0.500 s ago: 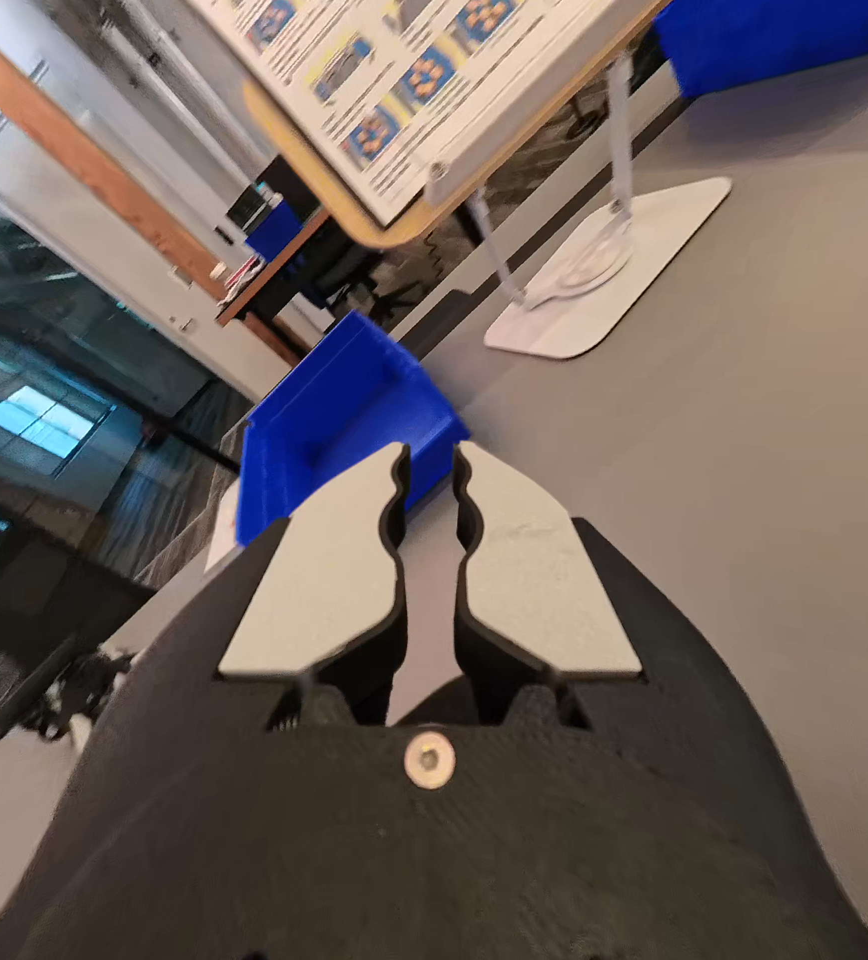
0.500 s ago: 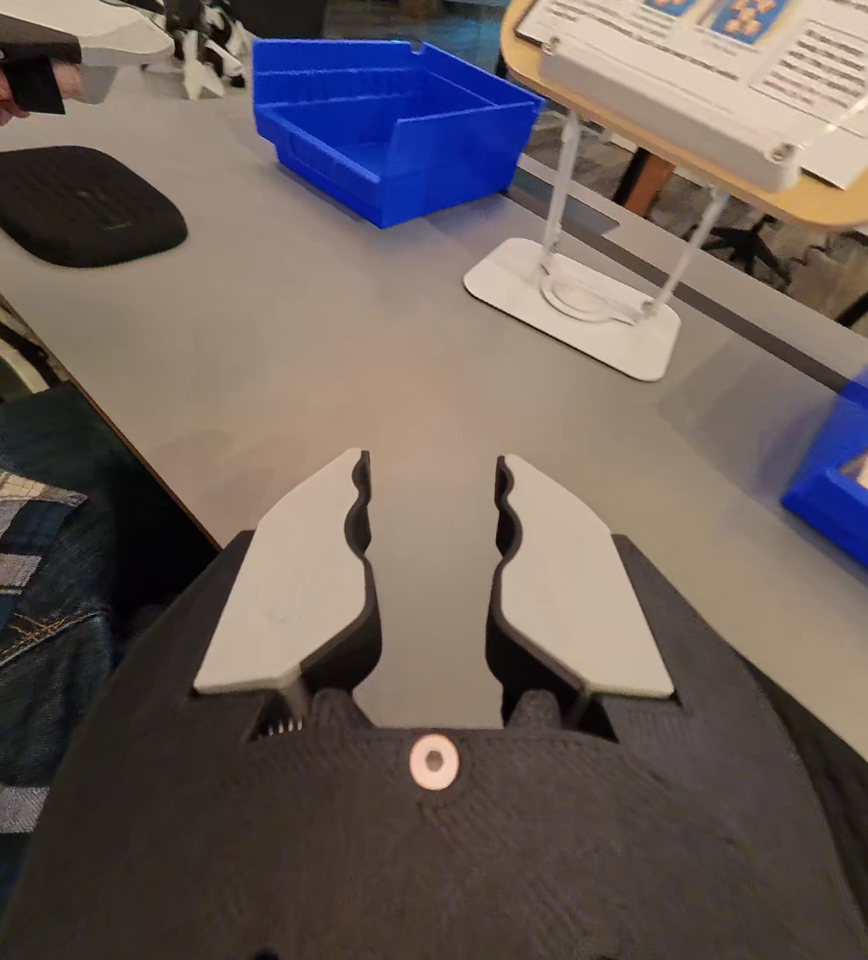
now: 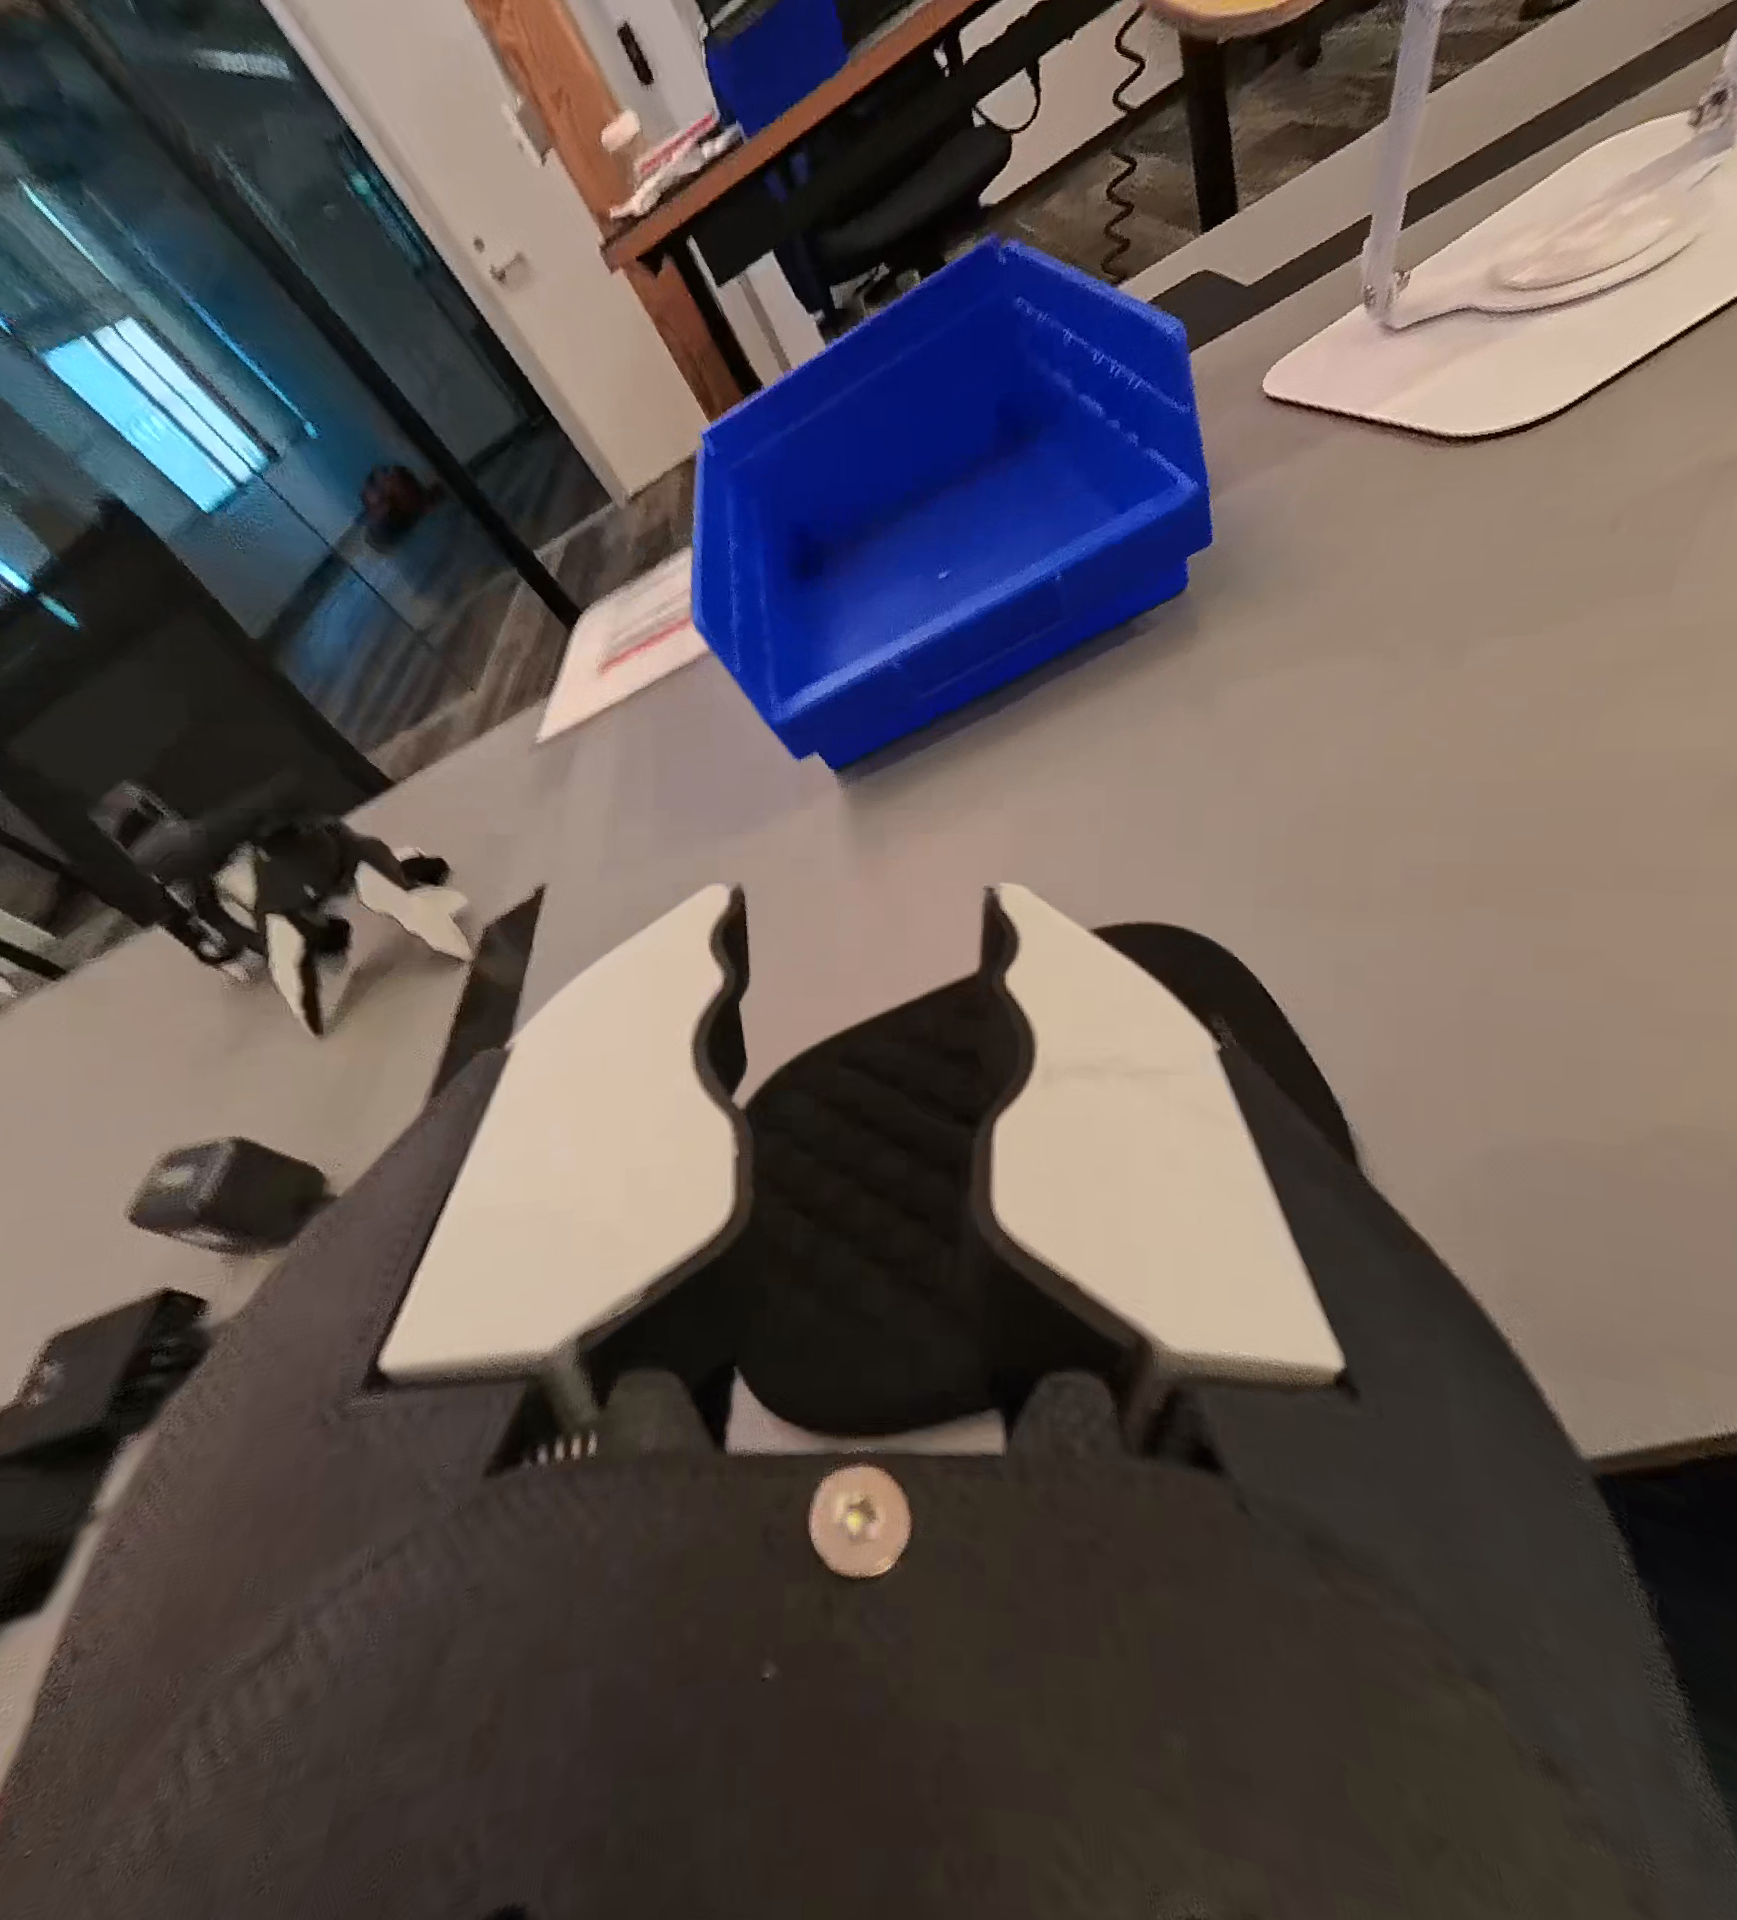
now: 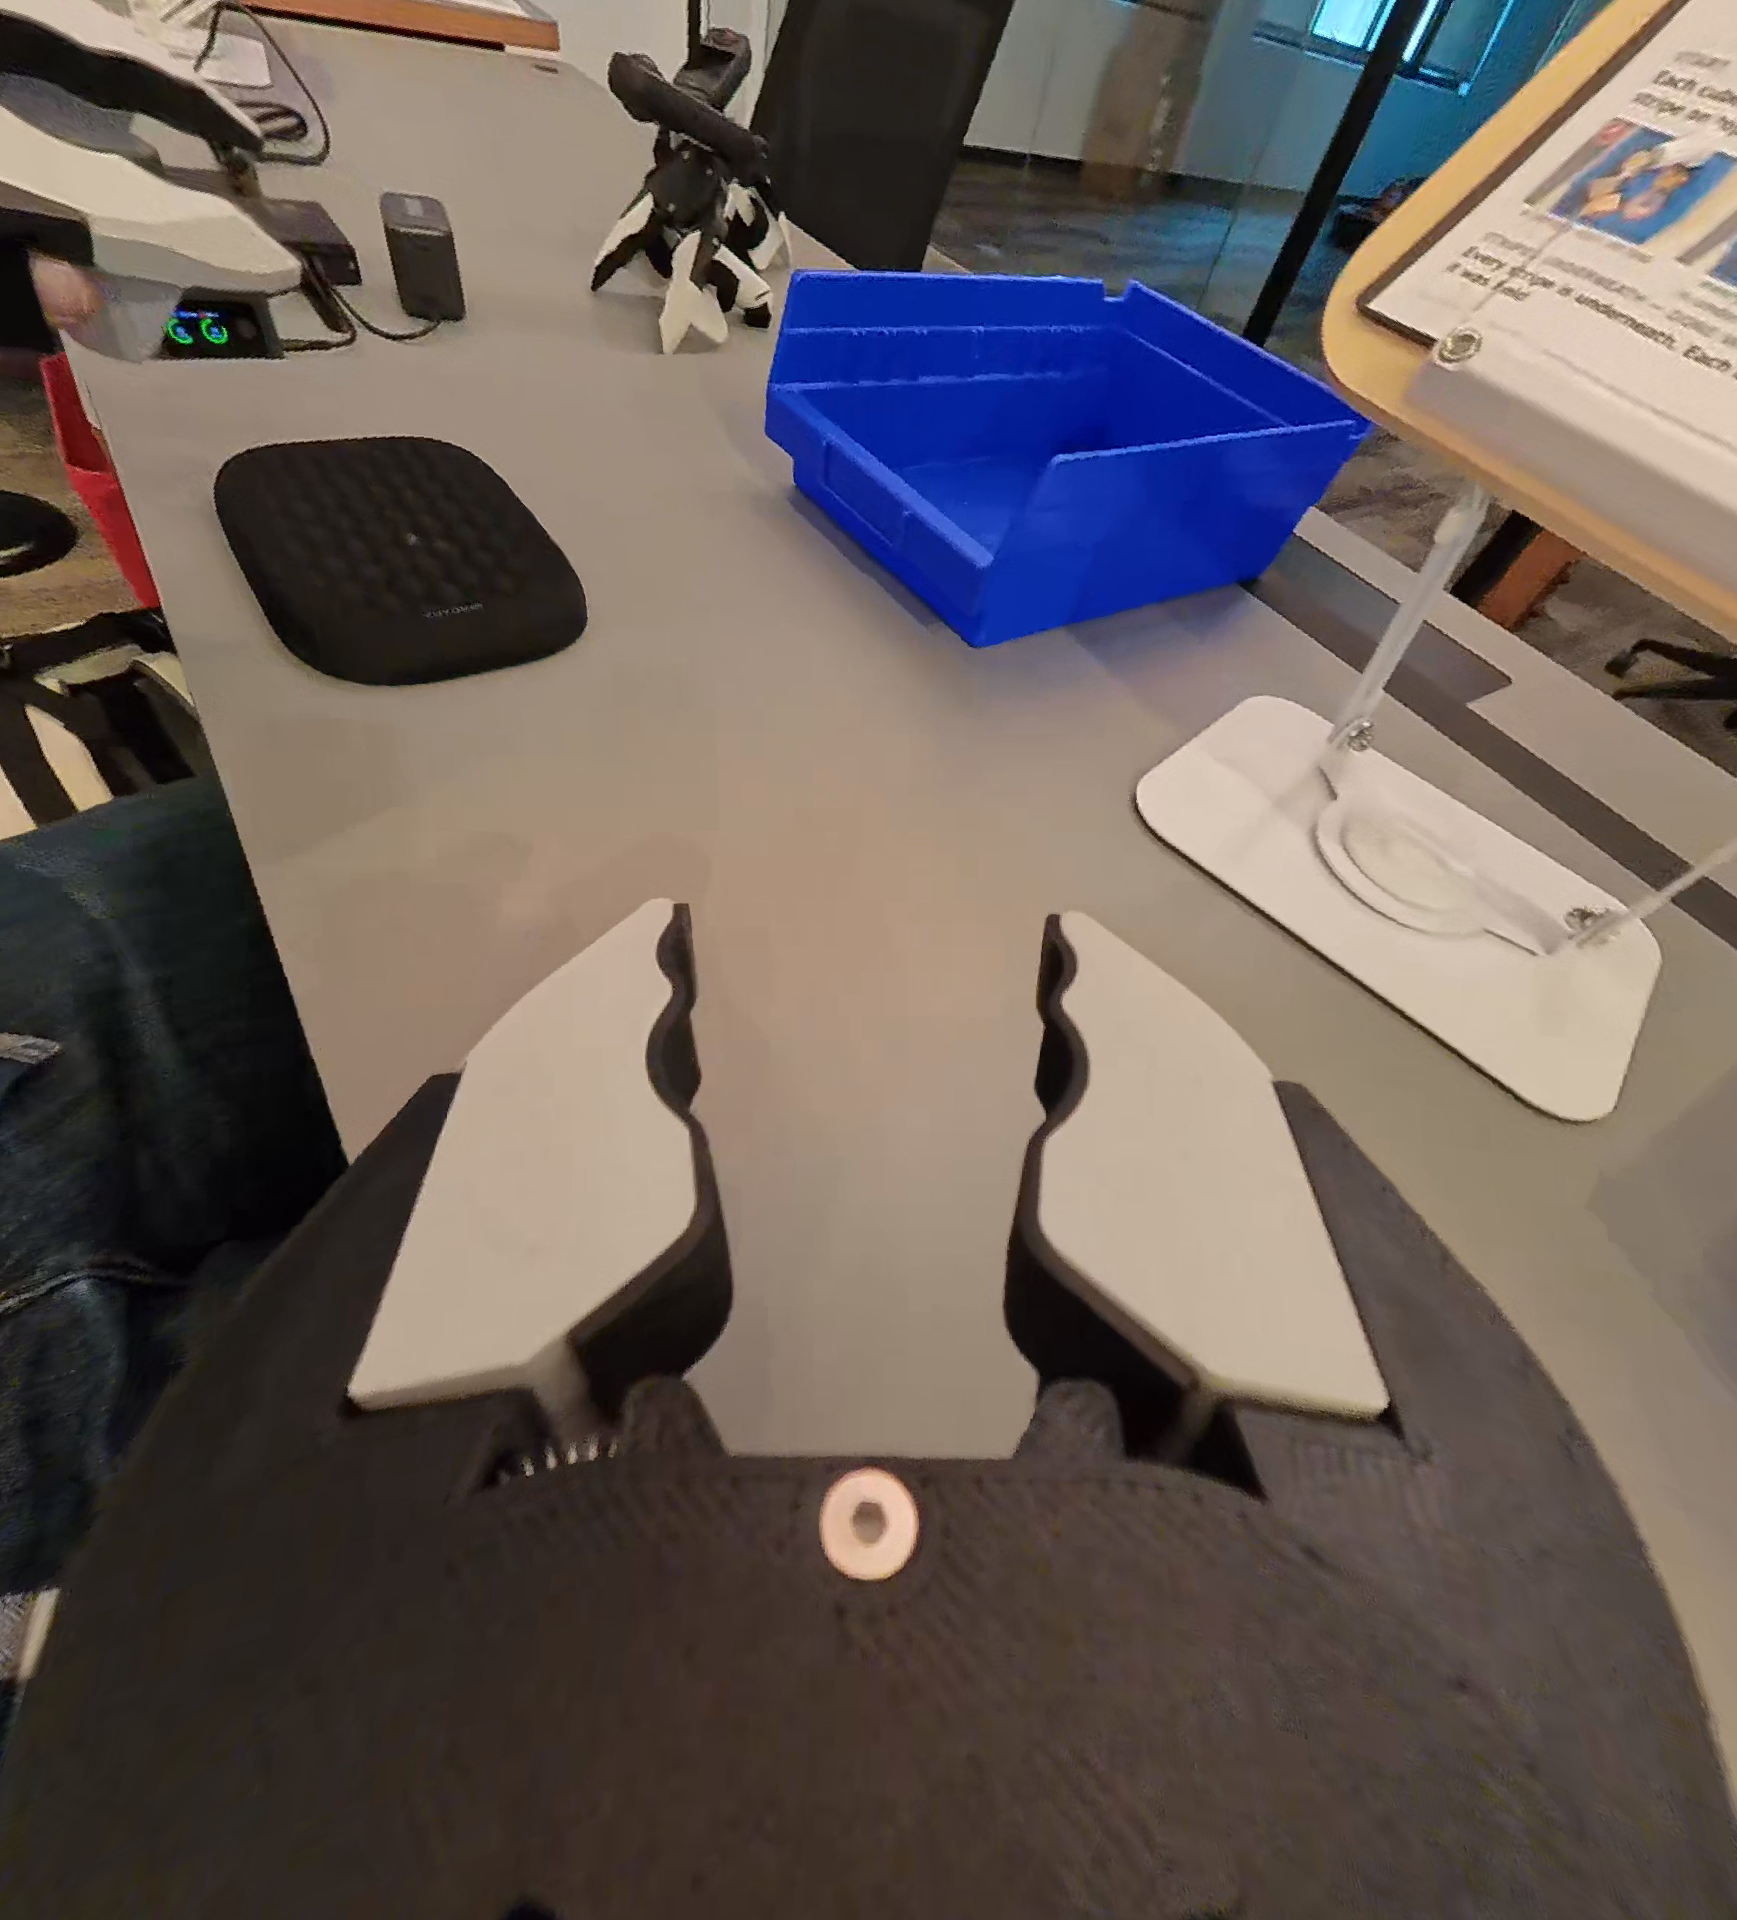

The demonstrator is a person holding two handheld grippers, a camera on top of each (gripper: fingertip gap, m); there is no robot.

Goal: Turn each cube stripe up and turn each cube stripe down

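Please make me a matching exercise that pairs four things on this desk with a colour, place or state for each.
Things:
1. Bin
2. Ribbed pad
3. Stand base
4. Right tongs

Descriptions:
A. black, lying flat near the desk's left edge
B. white, flat, carrying clear legs
C. open, with only bare grey desk between the fingers
D. blue, nothing showing inside

Pairs: 1-D, 2-A, 3-B, 4-C
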